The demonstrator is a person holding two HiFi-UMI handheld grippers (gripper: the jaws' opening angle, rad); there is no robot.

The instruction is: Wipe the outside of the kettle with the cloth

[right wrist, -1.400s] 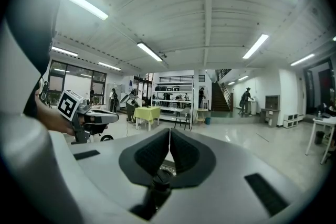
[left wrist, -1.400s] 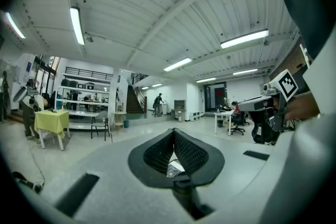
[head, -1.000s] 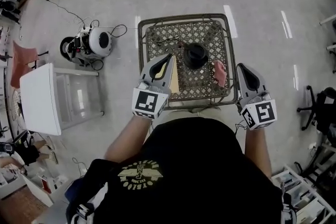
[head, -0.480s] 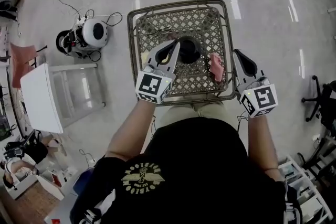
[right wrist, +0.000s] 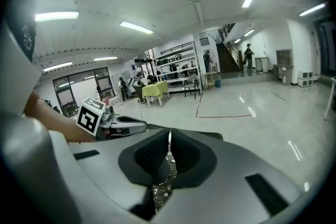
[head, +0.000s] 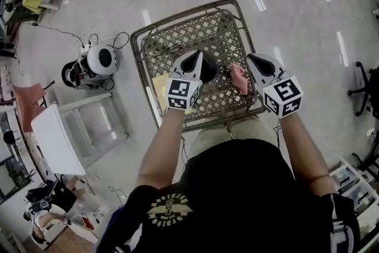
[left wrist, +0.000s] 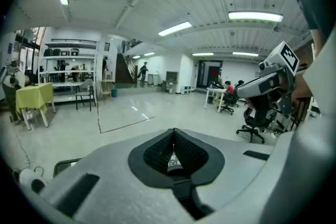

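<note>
A black kettle [head: 209, 69] stands near the middle of the wicker table [head: 177, 12], seen from above. Its left part is hidden by my left gripper [head: 197, 55], which hangs over it with its pads together and nothing between them [left wrist: 173, 131]. A pink cloth [head: 239, 79] lies crumpled on the table just right of the kettle. My right gripper [head: 254, 58] hovers at the cloth's right side, shut and empty [right wrist: 169, 134]. Whether either gripper touches anything I cannot tell.
A yellow sheet [head: 160, 86] lies on the table under my left gripper. Small items [head: 172, 47] sit at the table's back left. On the floor stand a round white device with cables [head: 98, 60], a white cart [head: 56, 142] and an office chair [head: 367, 89].
Both grippers have come down and forward from the table's near edge. The left one now covers part of the kettle. The right one has reached the cloth's side.
</note>
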